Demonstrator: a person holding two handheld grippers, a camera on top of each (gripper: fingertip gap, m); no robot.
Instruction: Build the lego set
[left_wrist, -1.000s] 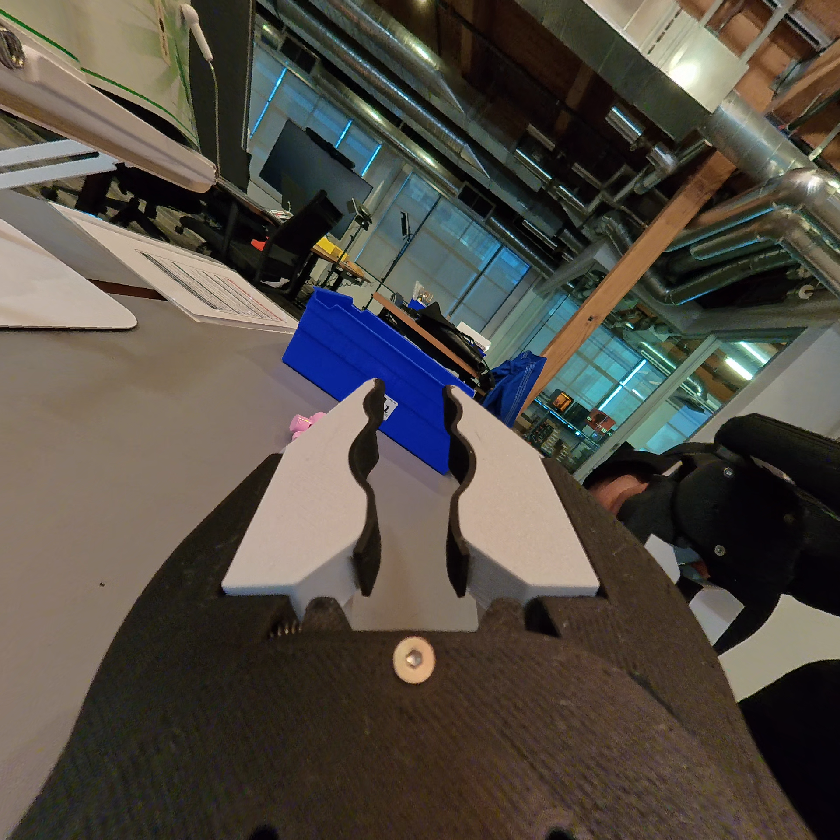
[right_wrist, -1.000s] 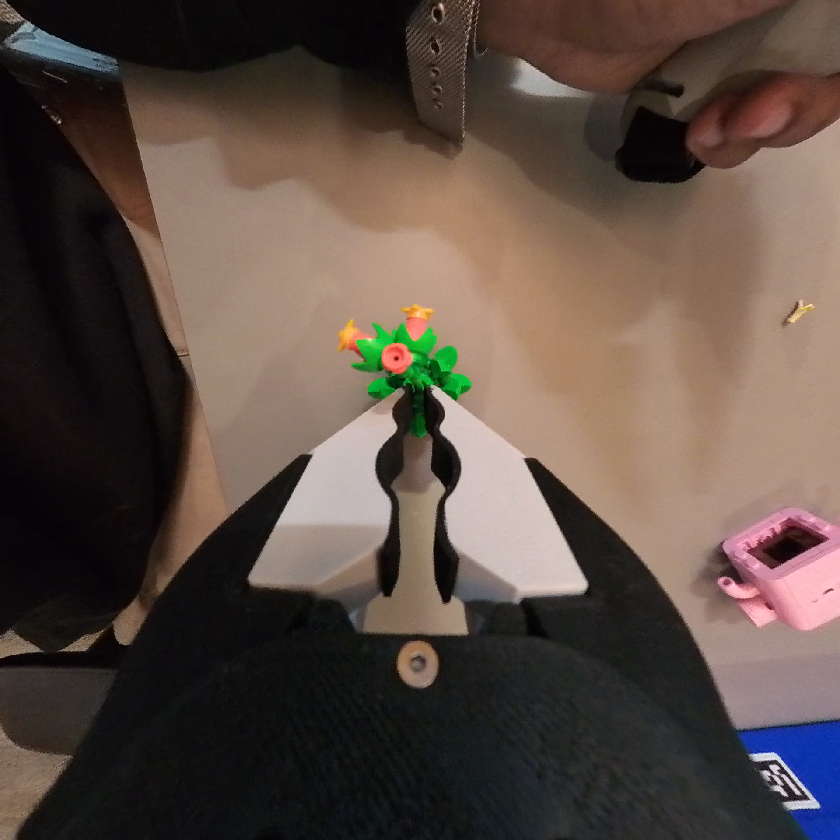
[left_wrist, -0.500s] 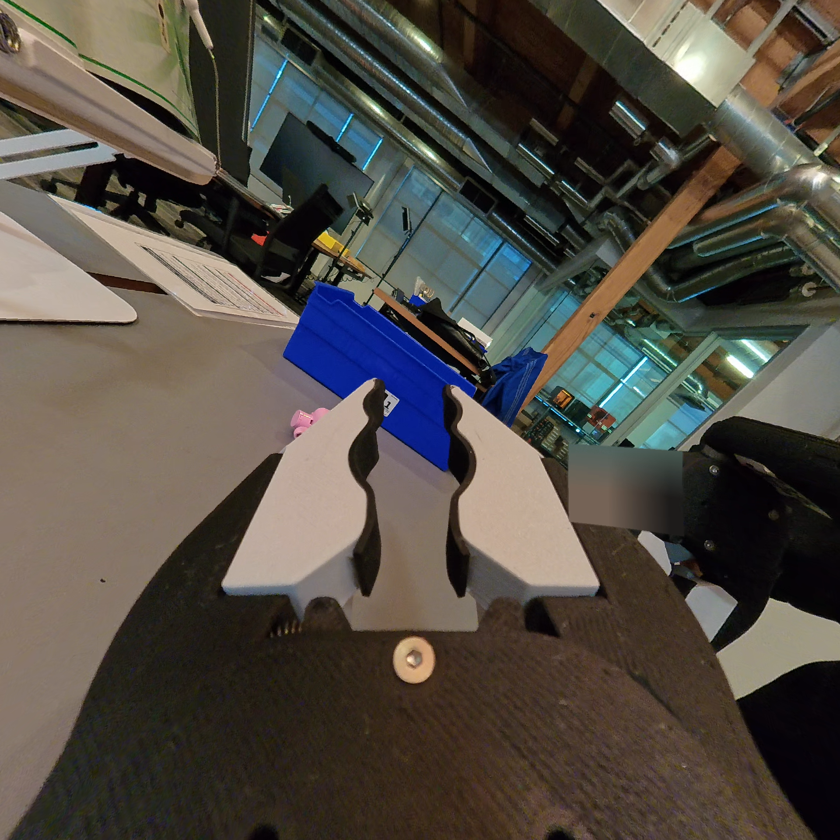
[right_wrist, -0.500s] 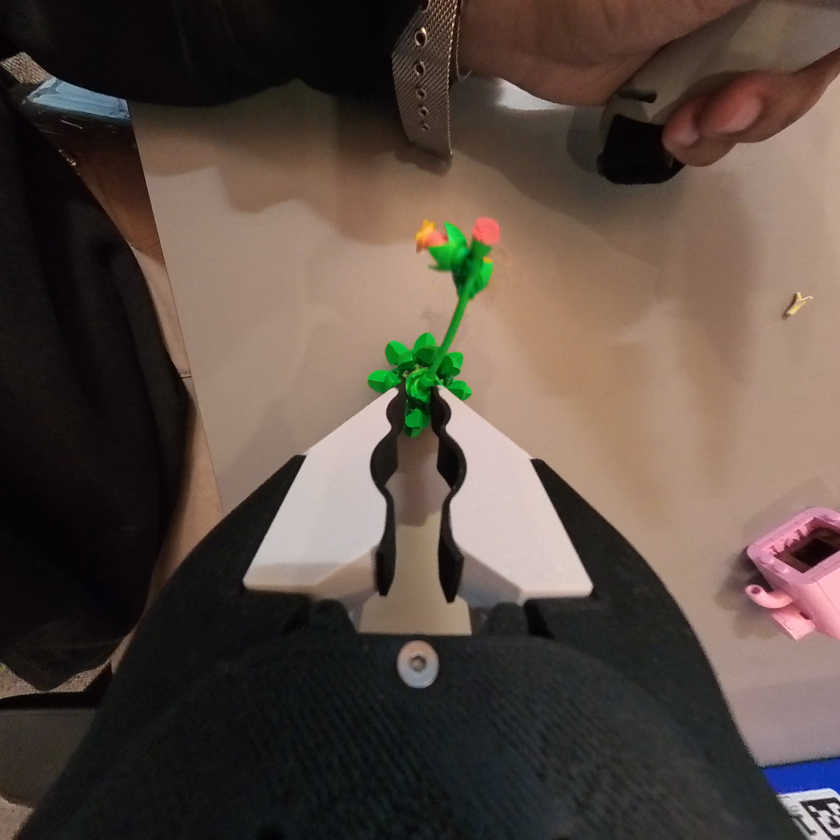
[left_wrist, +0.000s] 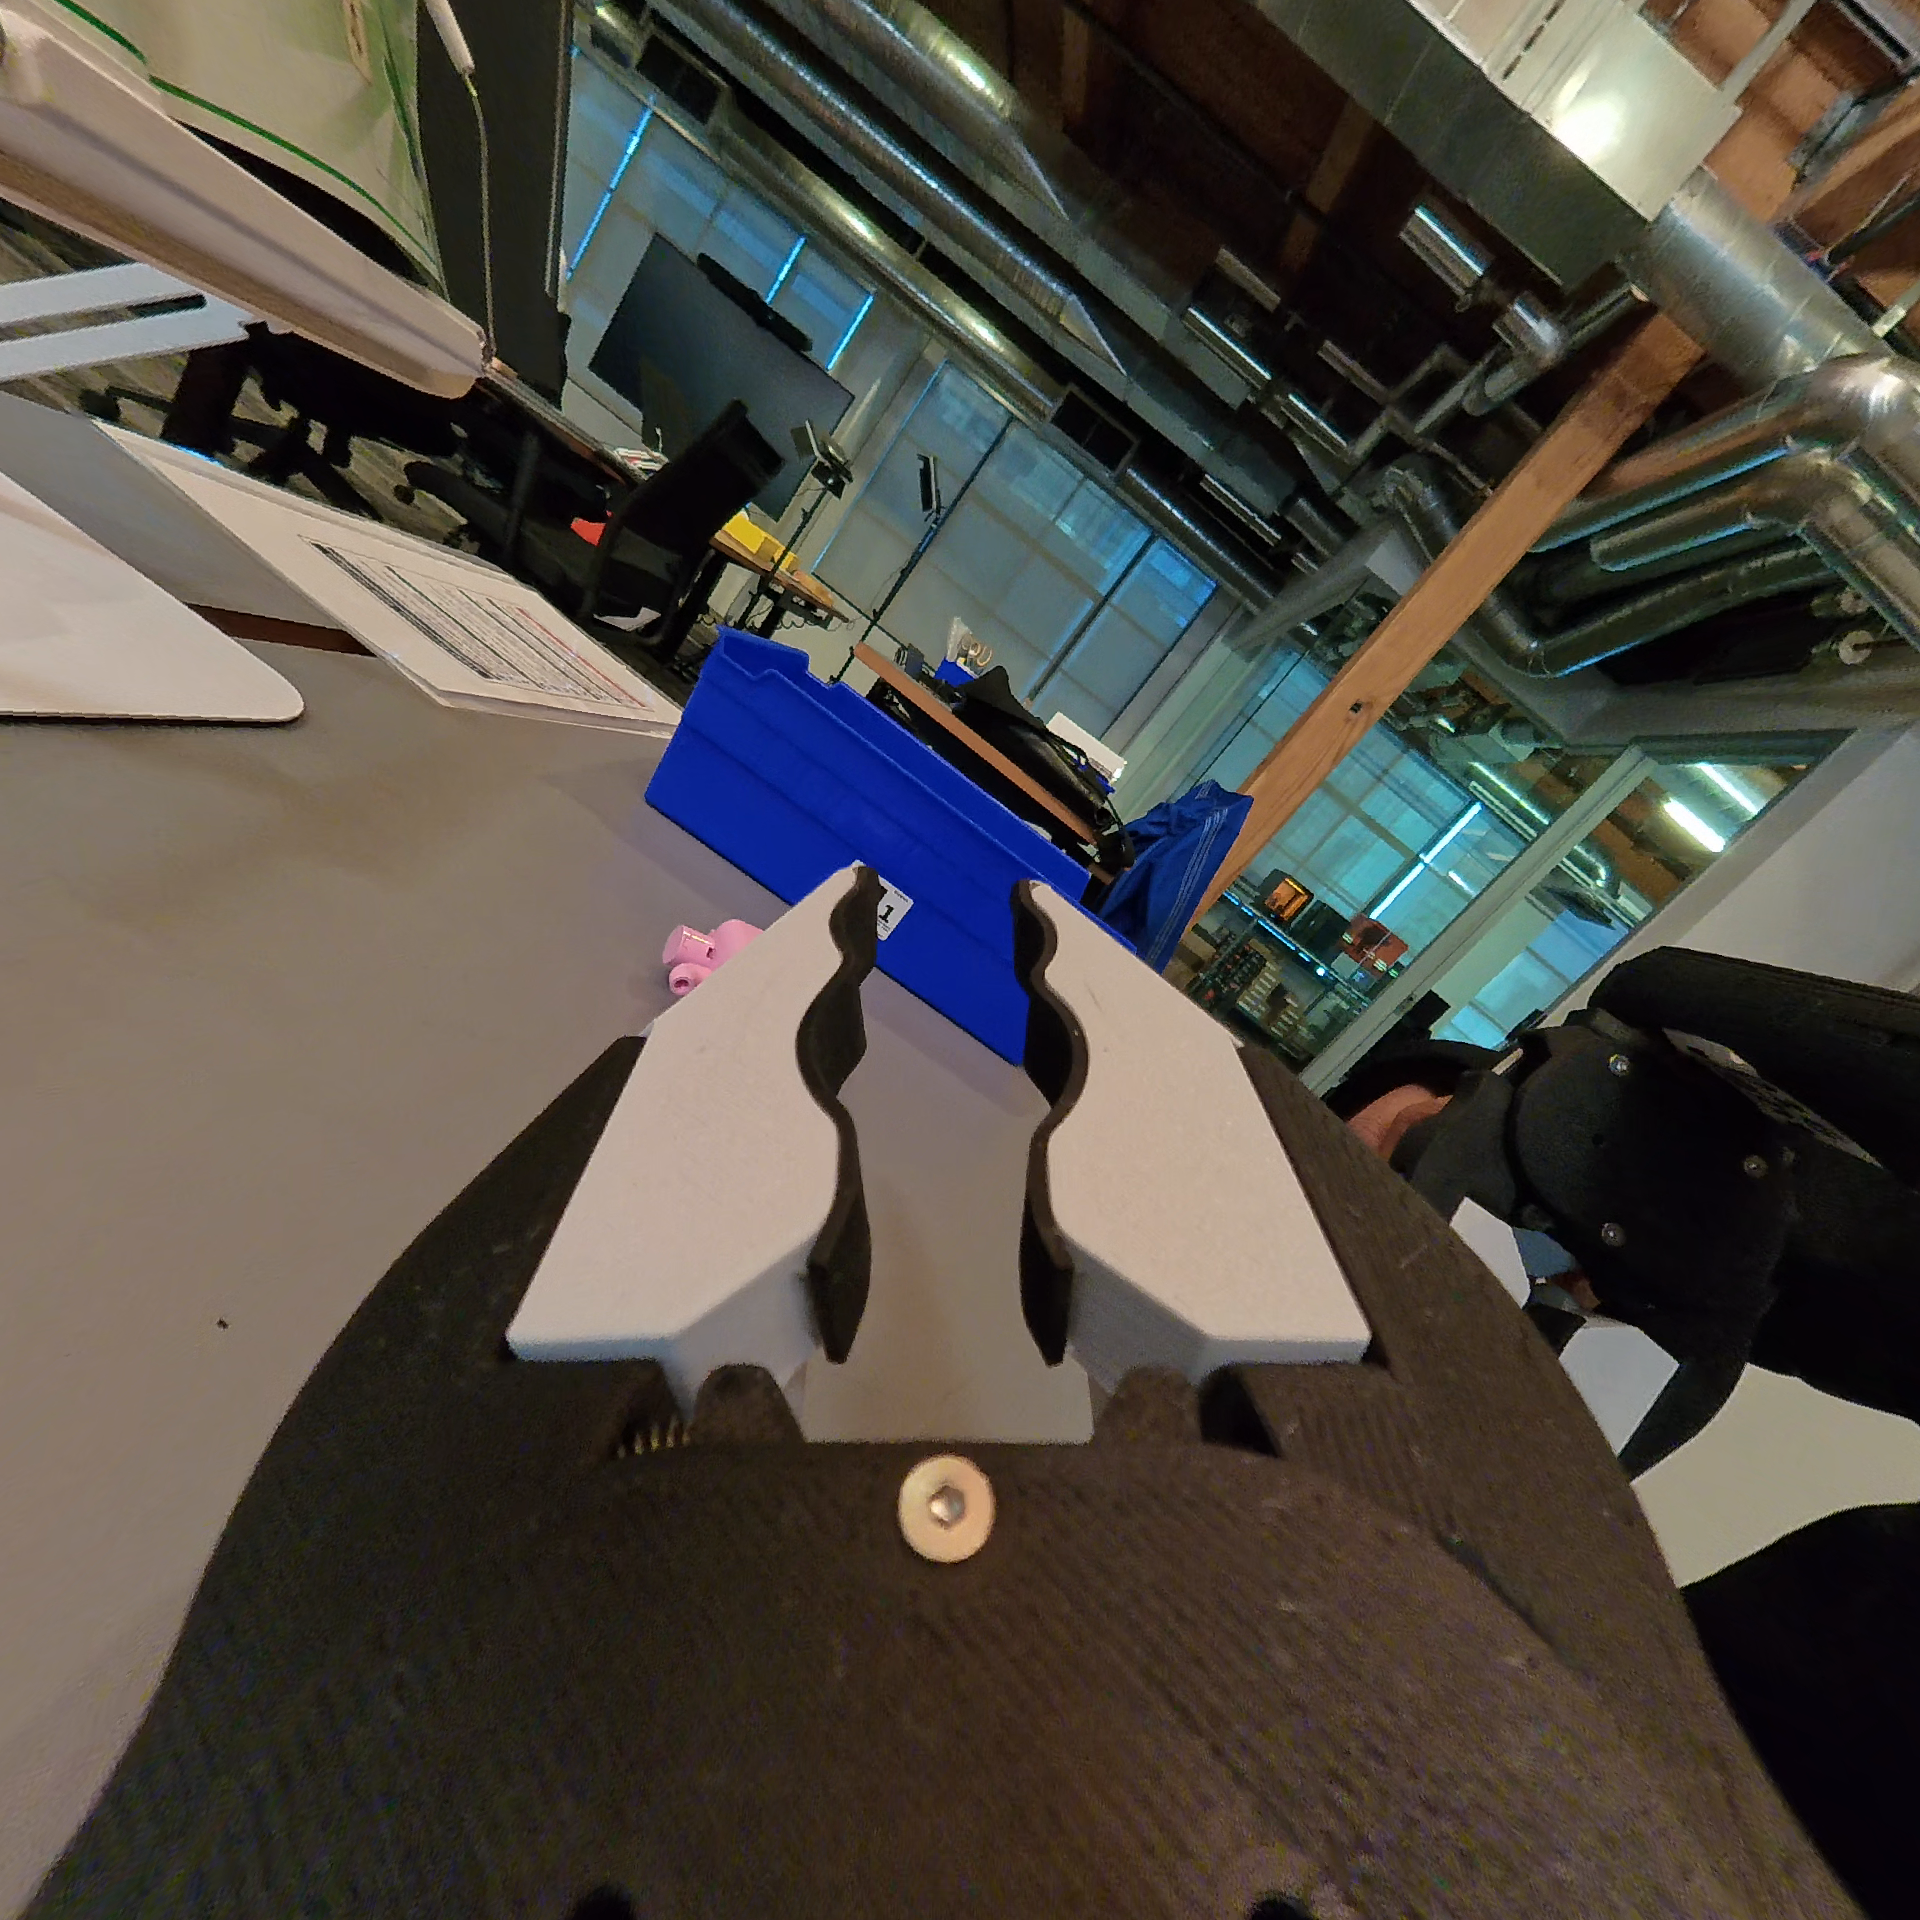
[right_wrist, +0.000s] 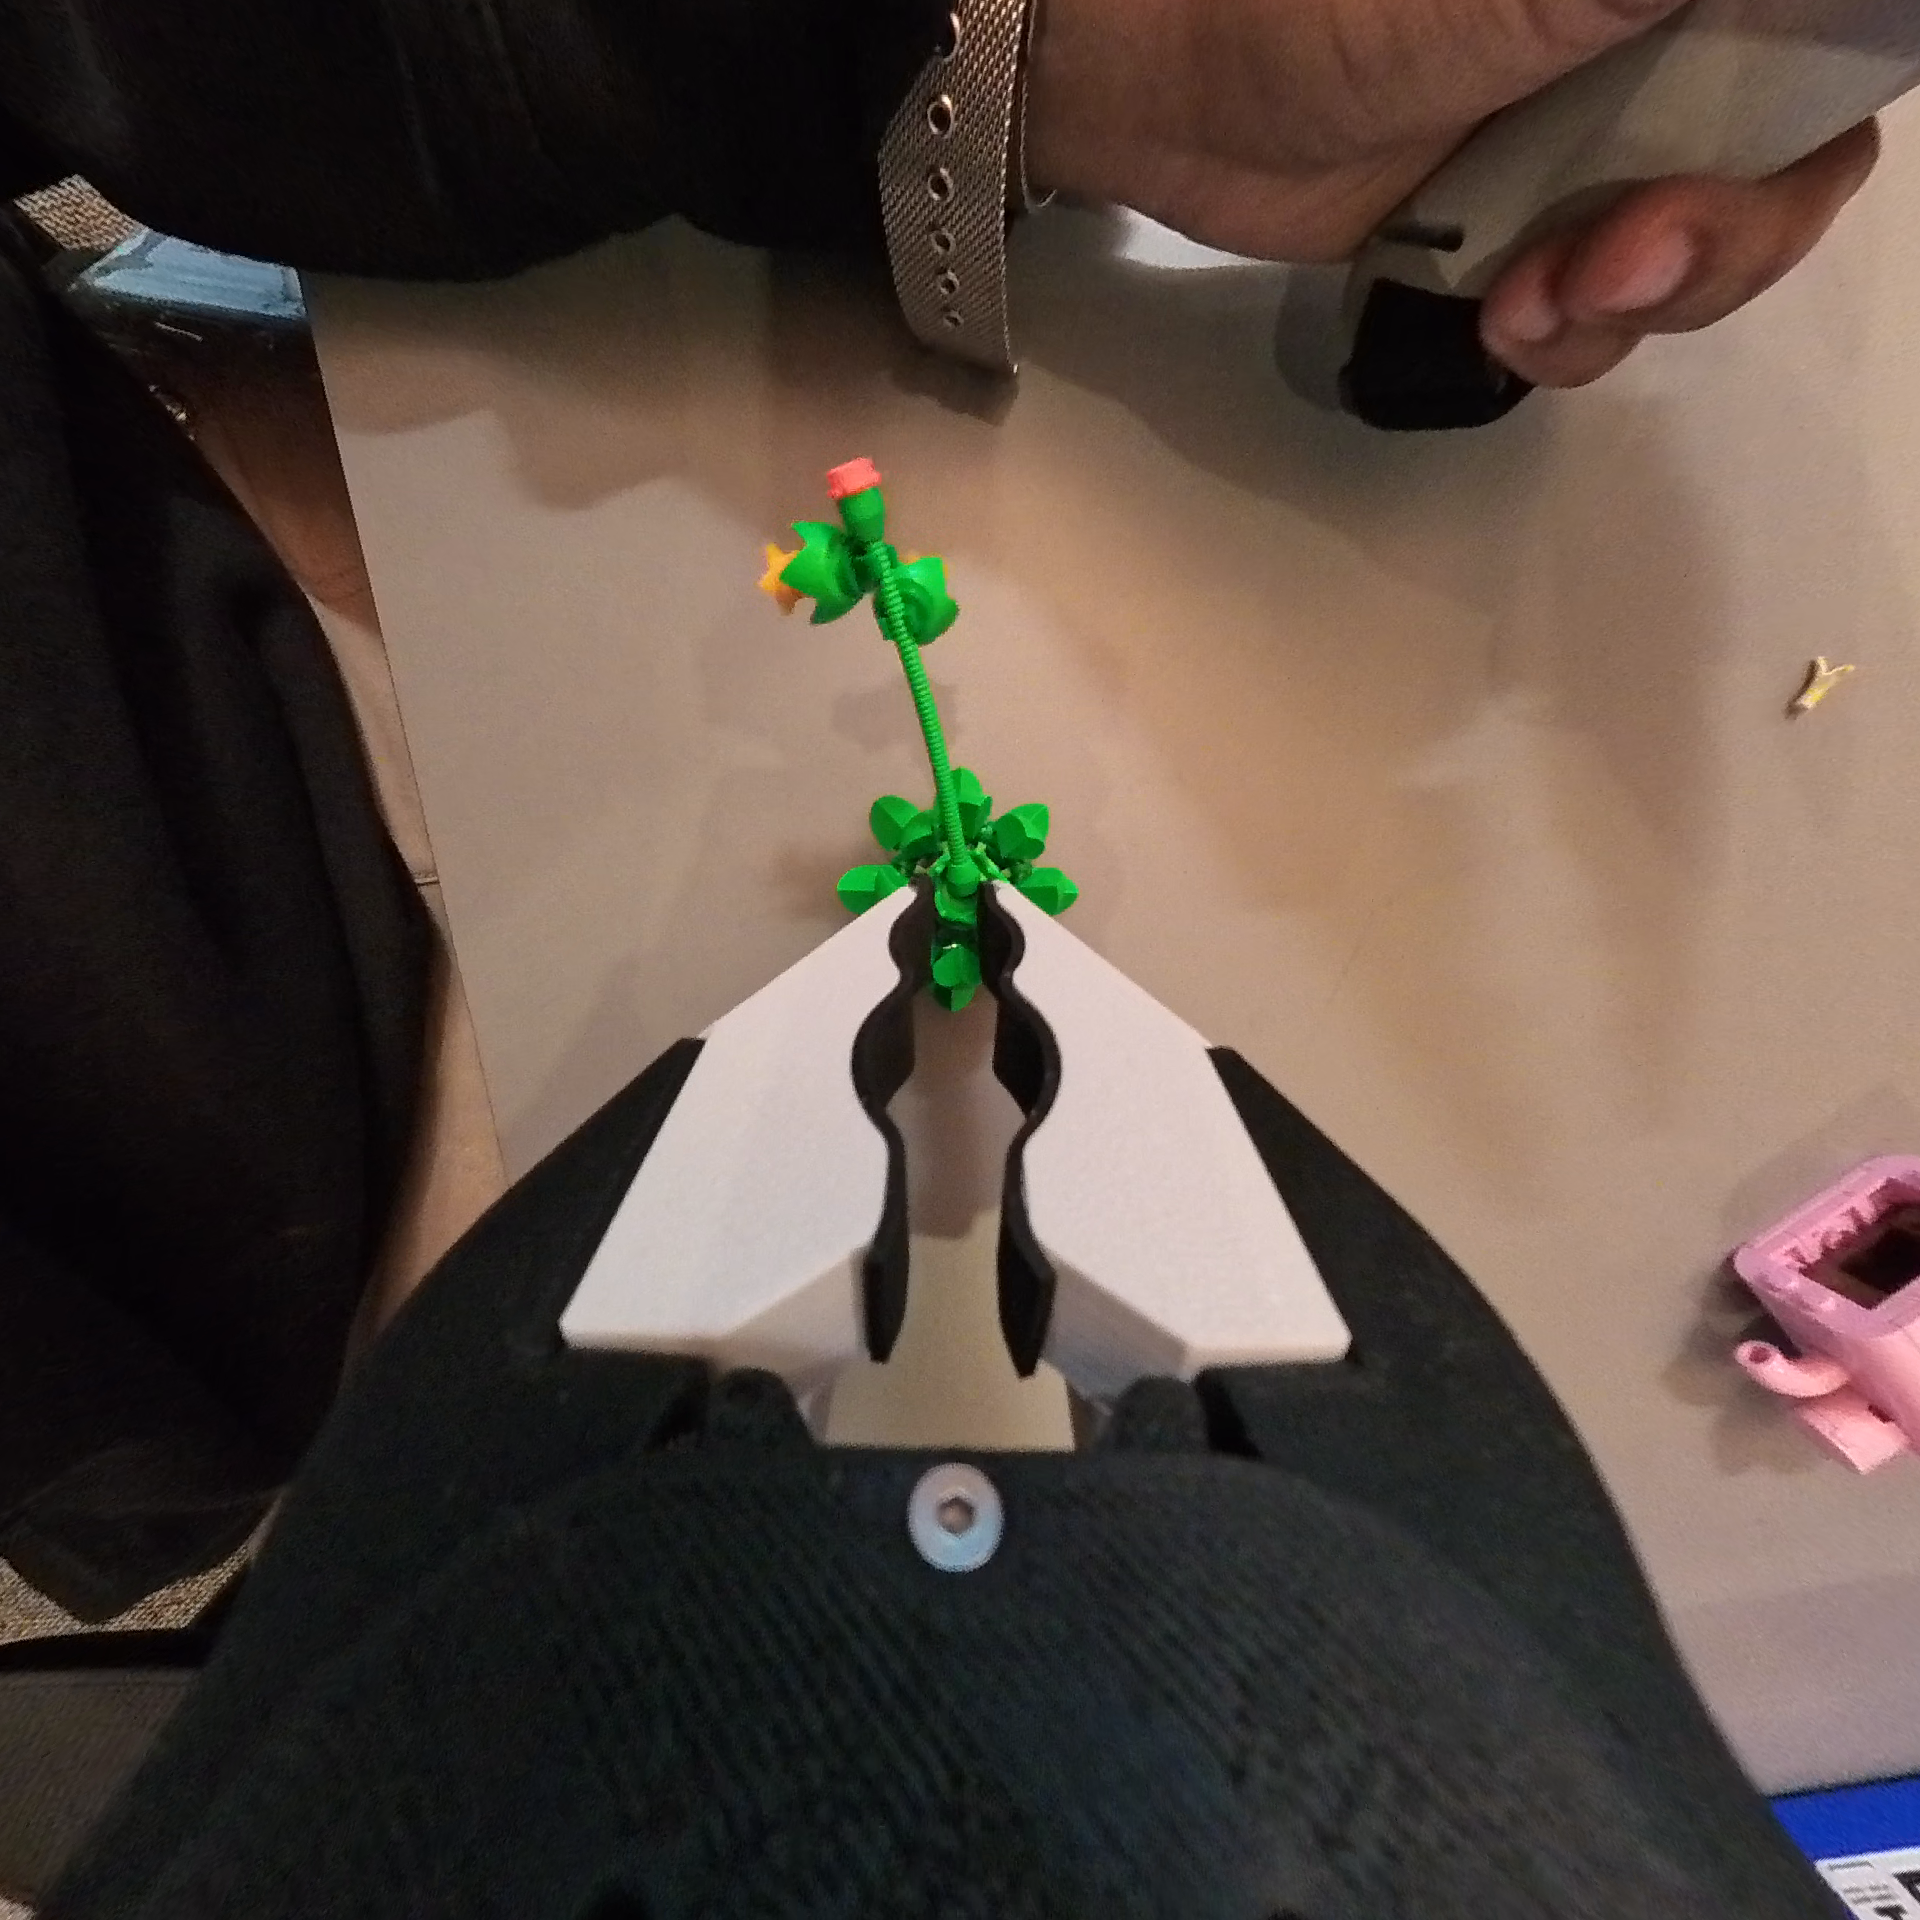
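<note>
1. Lego flower stem (right_wrist: 914, 717): green, leaf cluster at base, red and orange blooms at the far end, held above the worktop (right_wrist: 1299, 831).
2. Right gripper (right_wrist: 958, 914): clenched on the stem's leafy base, tips only.
3. Pink lego block (right_wrist: 1849, 1320): on the worktop, well right of the stem, open top.
4. Left gripper (left_wrist: 940, 914): released, nothing between the fingers, low over the worktop.
5. Blue bin (left_wrist: 831, 790): just beyond the left gripper, pink piece beside it.
6. Hand (right_wrist: 1351, 114) with a mesh watch strap holds the left gripper's handle.

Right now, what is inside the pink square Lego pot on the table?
The pink square Lego pot shows a dark square cavity with nothing visible inside; the frame edge cuts off part. The green flower stem is in the right gripper.
</note>
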